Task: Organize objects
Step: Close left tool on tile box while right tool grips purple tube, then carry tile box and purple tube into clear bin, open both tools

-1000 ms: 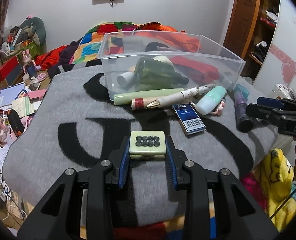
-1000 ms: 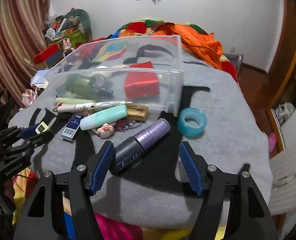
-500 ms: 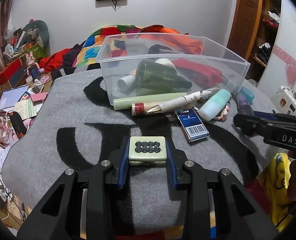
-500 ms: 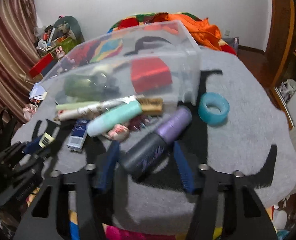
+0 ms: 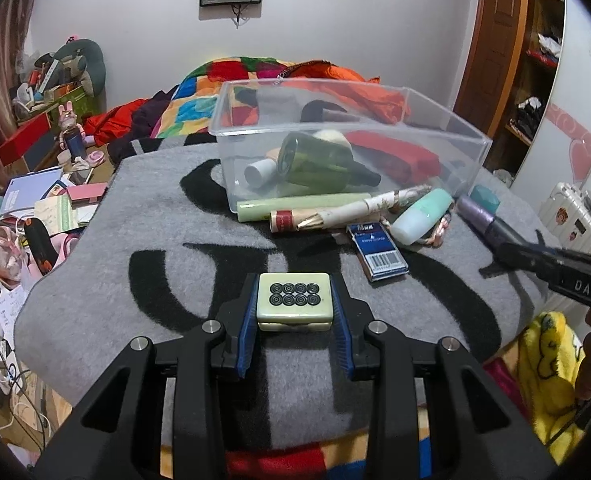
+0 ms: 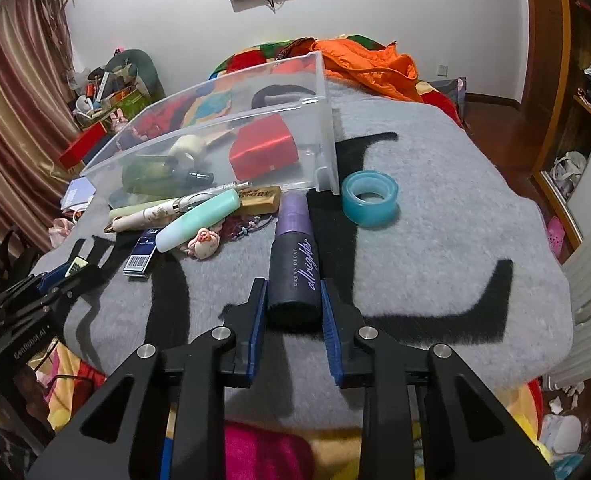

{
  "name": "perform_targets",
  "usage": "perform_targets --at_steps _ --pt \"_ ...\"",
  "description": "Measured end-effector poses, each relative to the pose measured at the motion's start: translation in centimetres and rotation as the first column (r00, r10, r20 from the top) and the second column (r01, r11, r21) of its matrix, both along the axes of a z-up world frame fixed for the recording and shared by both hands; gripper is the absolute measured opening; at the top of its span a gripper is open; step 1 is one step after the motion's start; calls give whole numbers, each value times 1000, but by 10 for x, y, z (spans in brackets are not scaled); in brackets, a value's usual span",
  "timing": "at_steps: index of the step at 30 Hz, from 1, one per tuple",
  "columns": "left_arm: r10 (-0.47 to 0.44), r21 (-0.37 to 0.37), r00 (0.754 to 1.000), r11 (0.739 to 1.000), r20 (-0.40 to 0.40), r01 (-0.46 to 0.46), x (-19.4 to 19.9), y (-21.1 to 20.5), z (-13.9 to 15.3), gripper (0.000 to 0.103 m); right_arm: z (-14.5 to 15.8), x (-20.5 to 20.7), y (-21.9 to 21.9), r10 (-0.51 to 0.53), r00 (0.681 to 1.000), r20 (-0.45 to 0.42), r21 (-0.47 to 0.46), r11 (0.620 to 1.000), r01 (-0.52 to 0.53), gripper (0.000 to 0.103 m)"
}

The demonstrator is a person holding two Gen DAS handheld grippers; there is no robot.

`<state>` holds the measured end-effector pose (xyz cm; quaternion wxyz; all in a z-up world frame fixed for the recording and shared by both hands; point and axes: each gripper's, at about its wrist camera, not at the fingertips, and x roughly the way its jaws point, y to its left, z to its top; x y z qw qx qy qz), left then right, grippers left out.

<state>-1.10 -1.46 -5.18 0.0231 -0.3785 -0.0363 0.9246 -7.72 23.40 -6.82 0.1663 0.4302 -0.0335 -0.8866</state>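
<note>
A cream mahjong tile [image 5: 294,298] with eight black rings sits between the blue pads of my left gripper [image 5: 294,308], which is shut on it just above the grey blanket [image 5: 155,216]. A black-and-purple spray bottle [image 6: 295,264] lies on the blanket, pointing away. My right gripper [image 6: 293,308] is closing on the bottle's black base, and both pads touch its sides. The clear plastic bin [image 6: 215,128] stands beyond, holding a green bottle [image 5: 315,162] and a red box [image 6: 263,148]. The right gripper [image 5: 535,258] also enters the left wrist view from the right.
Along the bin's front lie a mint tube [image 6: 199,226], a pen [image 5: 347,212], a pale green stick [image 5: 295,204], a blue box [image 5: 377,250] and a small figurine [image 6: 203,243]. A teal tape roll [image 6: 370,199] lies right of the bottle. Clutter covers the floor at left.
The right gripper's jaws have narrowed from wide apart to touching the spray bottle, which now lies in line with the fingers. The left gripper still holds the tile in place.
</note>
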Motion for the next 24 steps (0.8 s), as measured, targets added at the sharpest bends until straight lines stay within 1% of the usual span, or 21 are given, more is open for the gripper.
perform_targets --at_steps 5,9,17,24 --pt "7 8 999 1000 -32 -7 5 -1 14 33 10 6 11 -13 1000 -21 -31 999 13 23" --pt "4 21 998 1000 -63 -3 7 1 27 33 24 9 15 -16 998 -58 -51 999 13 23" --pt "-2 28 992 1000 -124 6 4 6 54 33 52 18 10 10 991 -137 -80 997 -21 23" --pt "-7 28 985 1000 -172 12 -5 8 74 33 71 10 2 25 980 -196 -76 996 -41 23"
